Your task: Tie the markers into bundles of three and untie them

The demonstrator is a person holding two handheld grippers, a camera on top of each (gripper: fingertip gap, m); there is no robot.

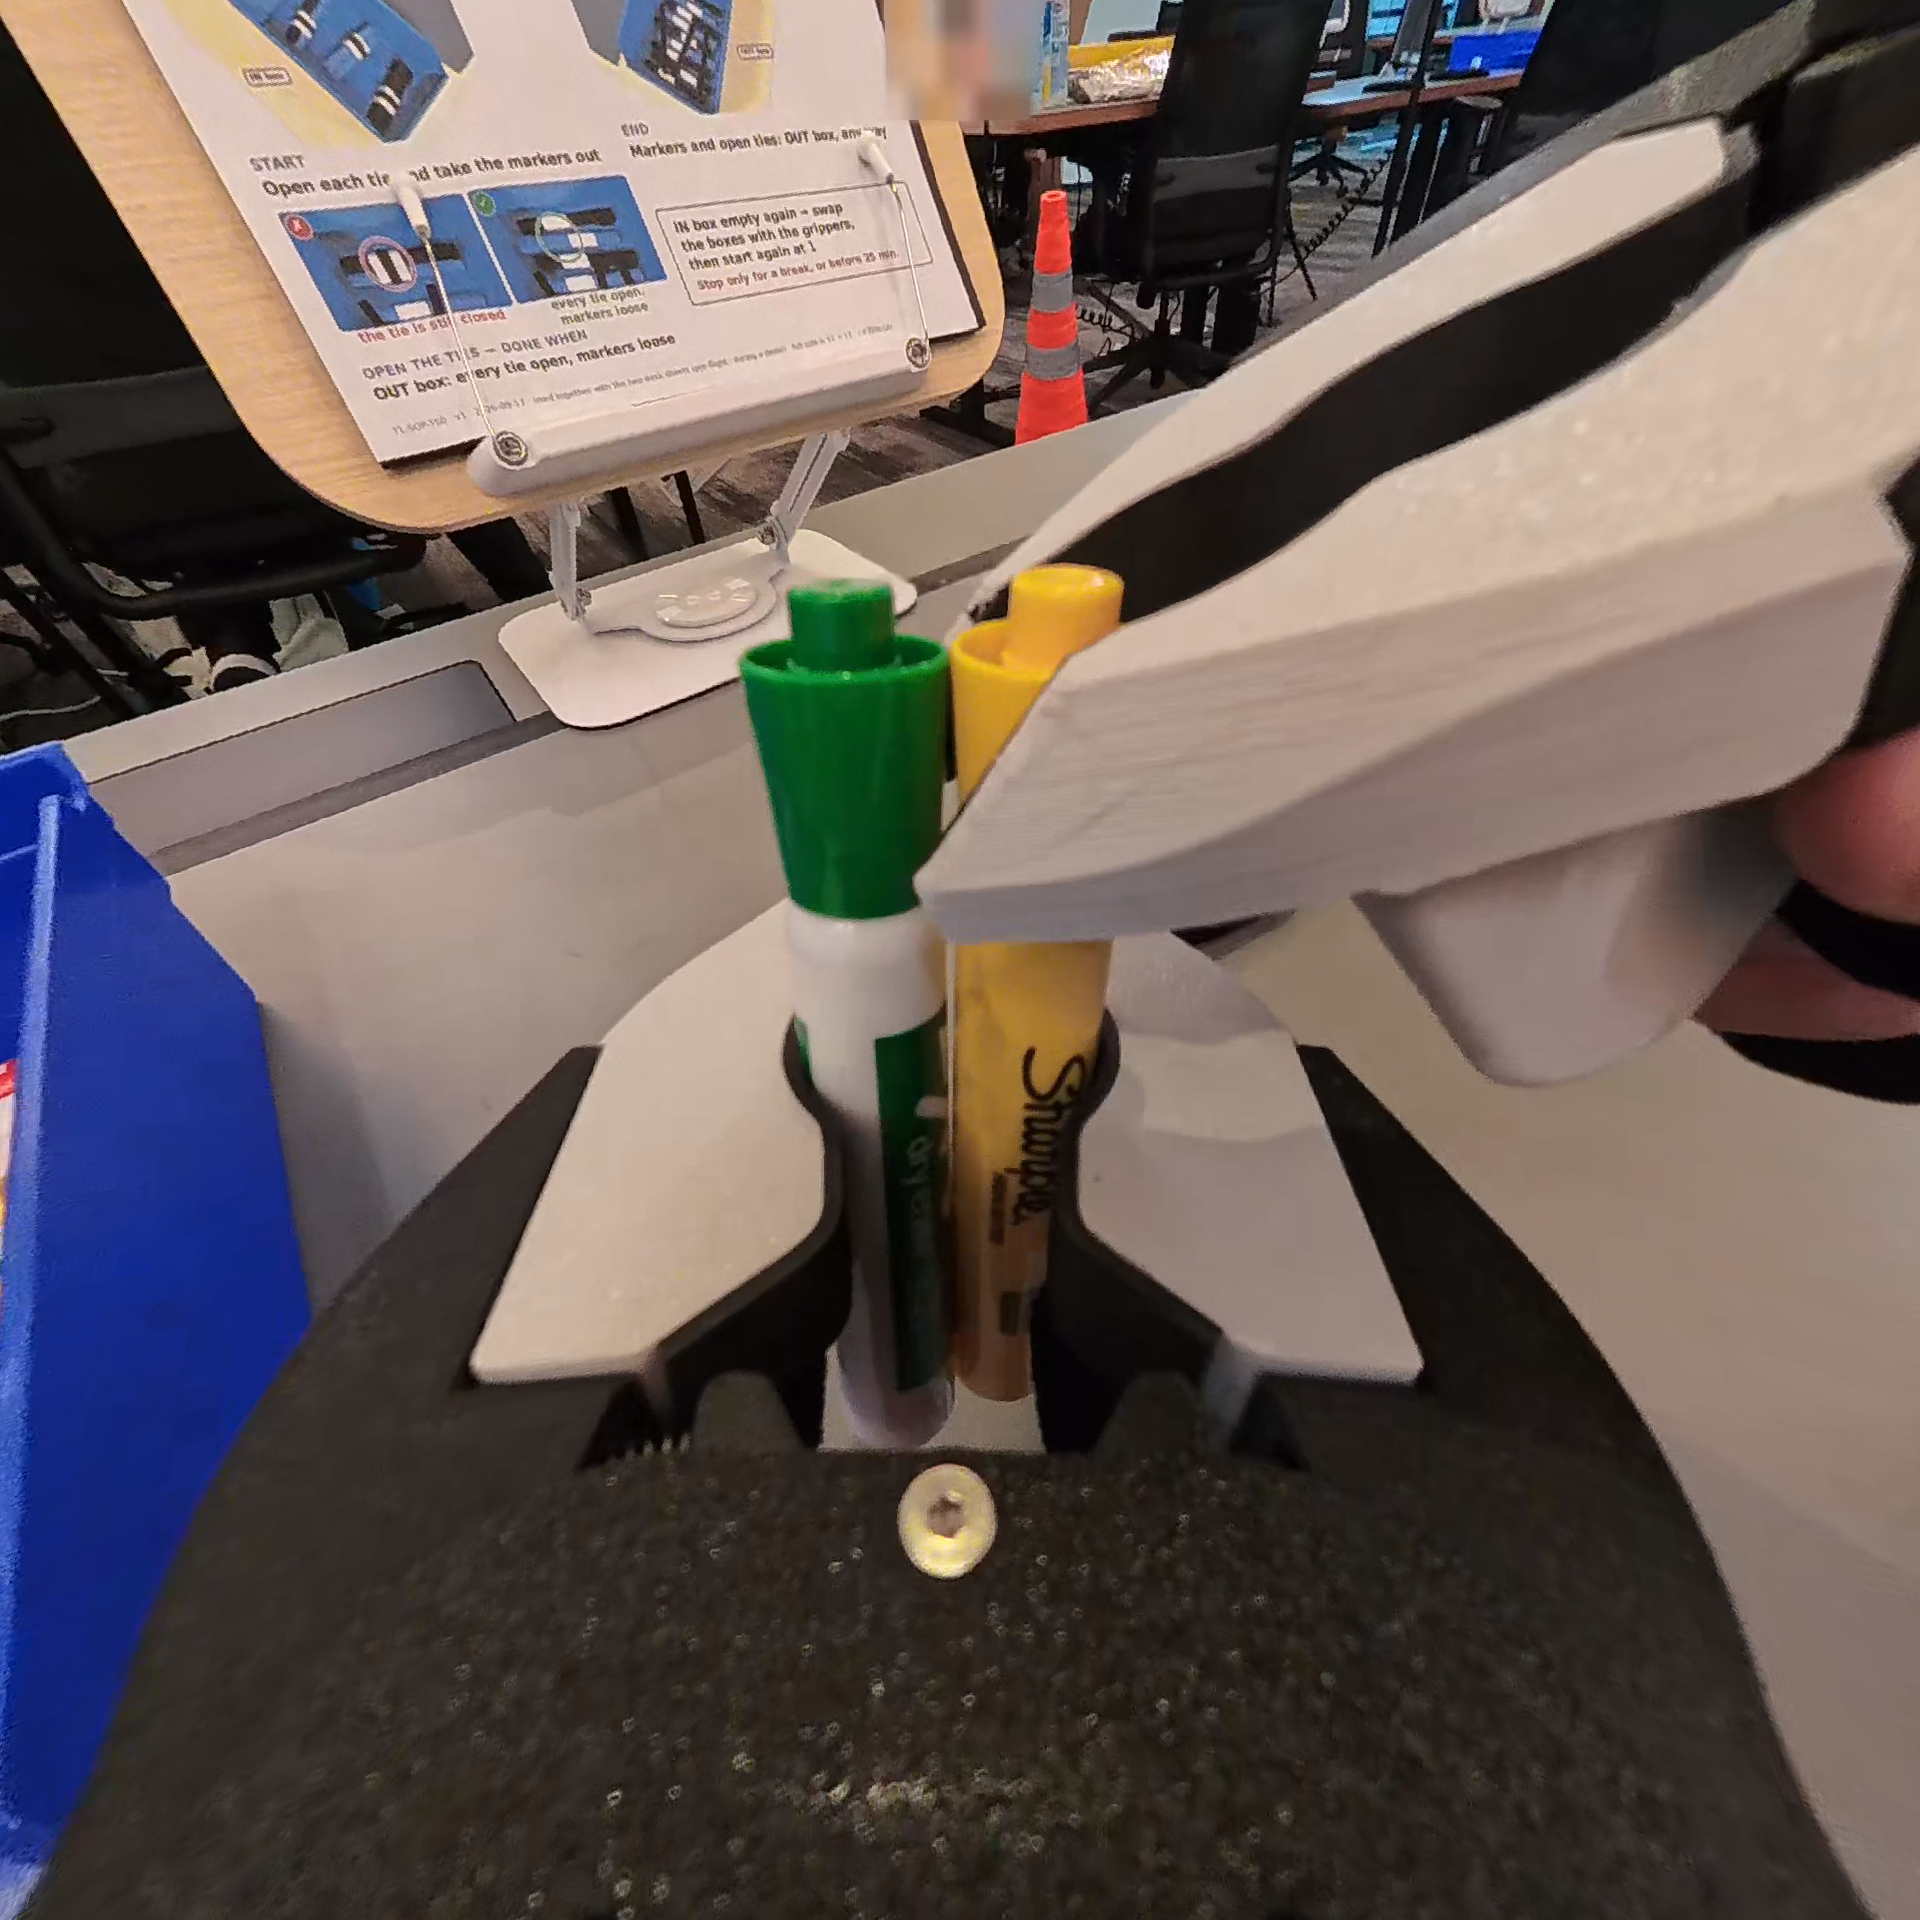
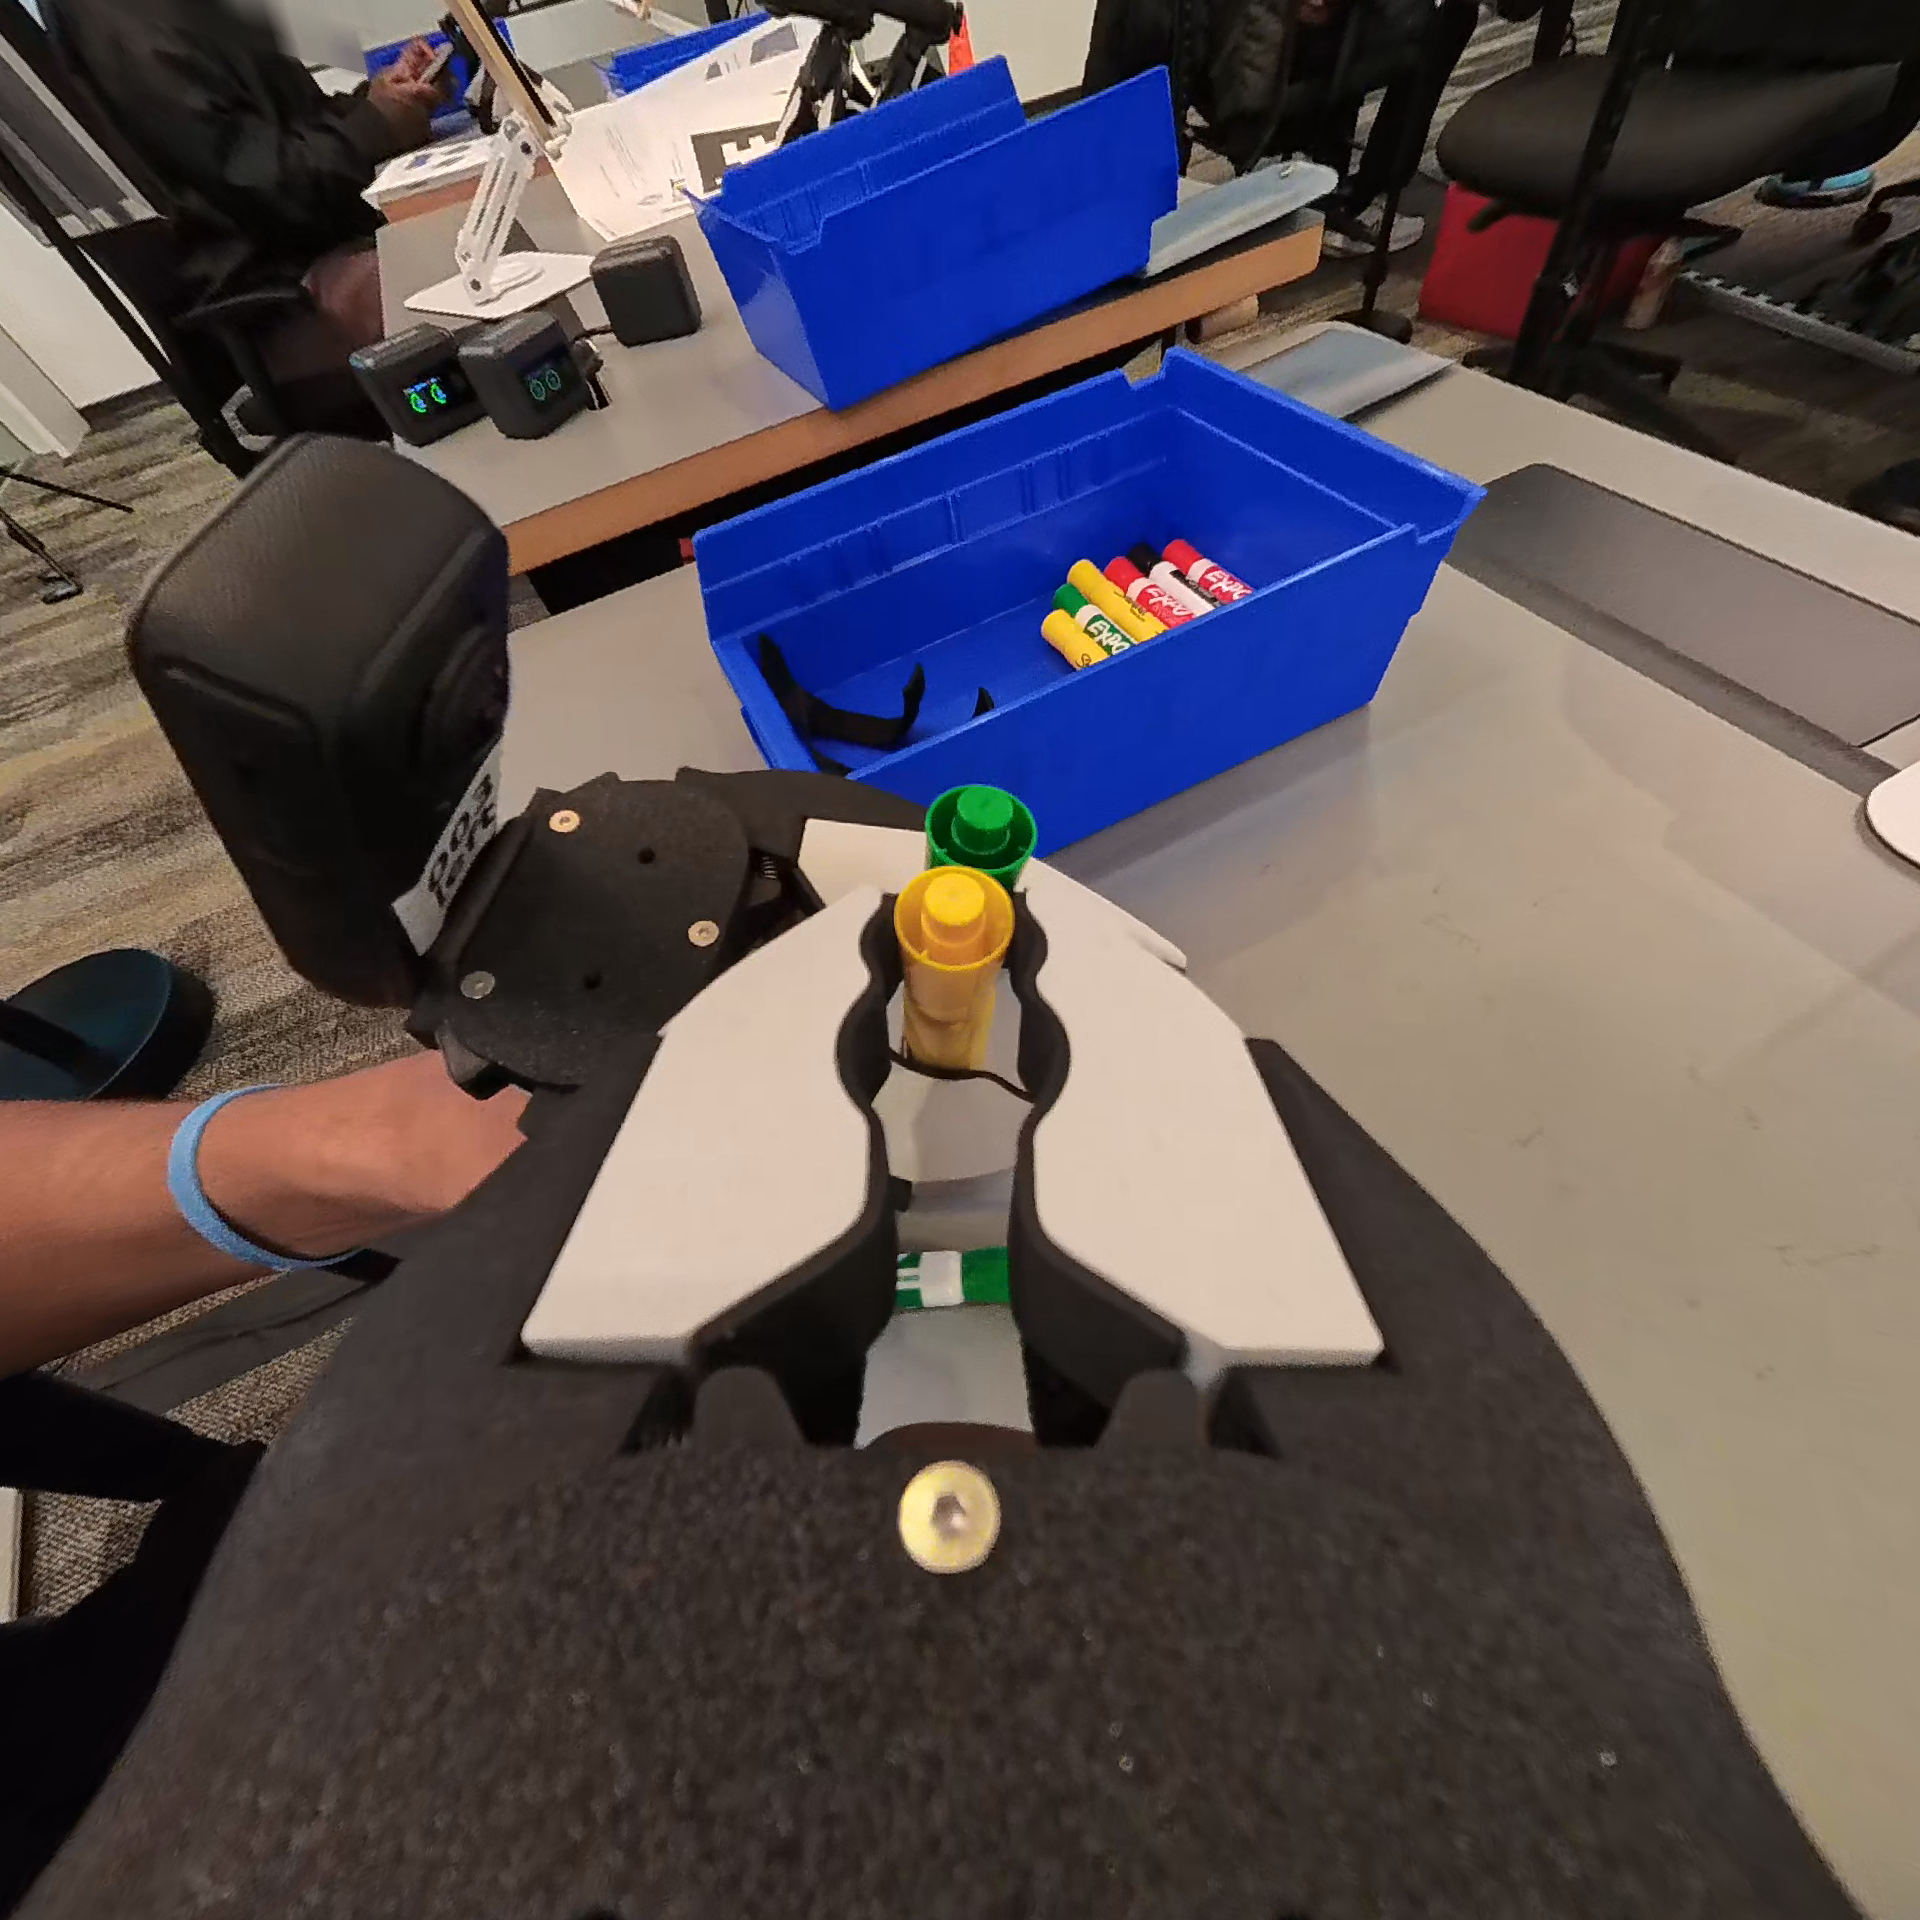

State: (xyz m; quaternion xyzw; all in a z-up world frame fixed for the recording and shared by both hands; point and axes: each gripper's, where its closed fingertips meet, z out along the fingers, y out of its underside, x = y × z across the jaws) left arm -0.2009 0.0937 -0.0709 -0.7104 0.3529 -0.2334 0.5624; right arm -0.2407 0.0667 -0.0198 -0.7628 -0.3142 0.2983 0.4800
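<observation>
My left gripper (image 1: pixel 951 1039) is shut on two upright markers side by side: a green marker (image 1: pixel 852 790) and a yellow marker (image 1: pixel 1023 1122). My right gripper (image 1: pixel 987 727) comes in from the right and its fingers straddle the yellow marker just below the cap. In the right wrist view, the right gripper (image 2: pixel 951 935) holds the yellow marker (image 2: pixel 951 935) in its finger notch, with the green marker (image 2: pixel 980 826) just beyond. A thin black strand (image 2: pixel 961 1072) crosses below the yellow marker. Whether it is a tie I cannot tell.
A blue bin (image 2: pixel 1039 748) on the grey table holds several loose markers (image 2: pixel 1143 603) and black ties (image 2: pixel 842 707). Another blue bin (image 1: pixel 104 1143) is at the left. An instruction stand (image 1: pixel 582 260) is behind. A person's arm (image 2: pixel 260 1174) holds the left gripper. Spacing between my two grippers at the tips: around 7 cm.
</observation>
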